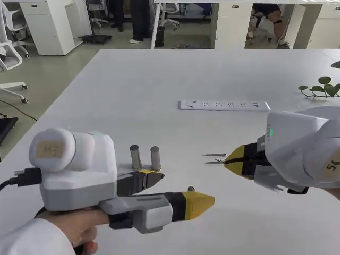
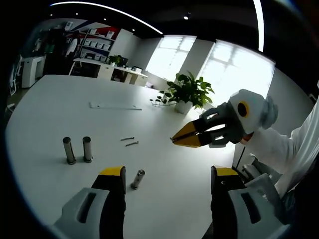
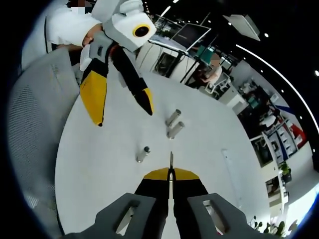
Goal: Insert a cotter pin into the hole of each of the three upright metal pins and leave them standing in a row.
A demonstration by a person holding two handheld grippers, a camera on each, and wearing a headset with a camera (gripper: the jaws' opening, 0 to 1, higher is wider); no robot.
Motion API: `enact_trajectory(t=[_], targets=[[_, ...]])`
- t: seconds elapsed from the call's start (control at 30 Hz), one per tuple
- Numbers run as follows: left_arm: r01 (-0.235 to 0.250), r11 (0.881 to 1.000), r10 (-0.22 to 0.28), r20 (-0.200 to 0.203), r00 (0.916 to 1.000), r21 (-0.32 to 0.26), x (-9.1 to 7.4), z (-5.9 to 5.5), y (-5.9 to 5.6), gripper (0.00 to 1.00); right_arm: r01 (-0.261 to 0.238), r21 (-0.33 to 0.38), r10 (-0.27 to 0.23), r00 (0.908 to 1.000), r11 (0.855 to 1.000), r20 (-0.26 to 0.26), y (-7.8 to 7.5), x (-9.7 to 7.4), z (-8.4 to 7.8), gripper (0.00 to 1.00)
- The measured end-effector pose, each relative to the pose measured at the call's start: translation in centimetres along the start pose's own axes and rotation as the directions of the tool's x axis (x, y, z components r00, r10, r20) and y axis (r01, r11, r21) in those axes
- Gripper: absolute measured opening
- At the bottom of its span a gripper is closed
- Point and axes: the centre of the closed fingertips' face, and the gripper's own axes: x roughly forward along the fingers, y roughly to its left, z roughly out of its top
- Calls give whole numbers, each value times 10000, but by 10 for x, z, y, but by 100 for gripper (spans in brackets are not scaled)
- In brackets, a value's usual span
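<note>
I am seeing two upright grey metal pins (image 1: 136, 156) standing side by side on white table (image 1: 159, 79); third grey metal pin (image 1: 190, 188) sitting nearer, rightward; two thin loose cotter pins (image 1: 214, 155) lying right of pair; long white power strip (image 1: 223, 105) lying behind.

Shiny metal pins (image 1: 136, 157), matt table (image 1: 159, 90)

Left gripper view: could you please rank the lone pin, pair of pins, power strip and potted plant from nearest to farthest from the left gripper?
1. Lone pin, just ahead by the jaws.
2. Pair of pins, upright, to the left.
3. Power strip, farther back on the left.
4. Potted plant, at the far edge.
</note>
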Motion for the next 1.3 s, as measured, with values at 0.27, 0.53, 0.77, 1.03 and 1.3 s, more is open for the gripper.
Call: enact_trajectory(t=[0.27,0.53,0.77,1.03,1.3], targets=[[561,9978,-567,-169,9982,-360,11,4,-10,51,234,174,-242,9987,9996,451,16,-4,12,0],[947,9914,-978,-299,9948,-903,18,3,-17,30,261,182,-271,9978,9995,597,30,-4,16,0],[1113,9873,-1186,-599,9911,-1137,20,-3,-20,18,76,87,-81,9976,9999,689,37,-4,20,0],[1156,9845,-1270,-811,9886,-1320,22,-7,-21,9,12,1,-12,9969,10000,784,40,-3,24,0],[1277,9818,-1415,-931,9855,-1402,22,-9,-23,2,-68,-225,86,9967,9997,808,41,-3,28,0]])
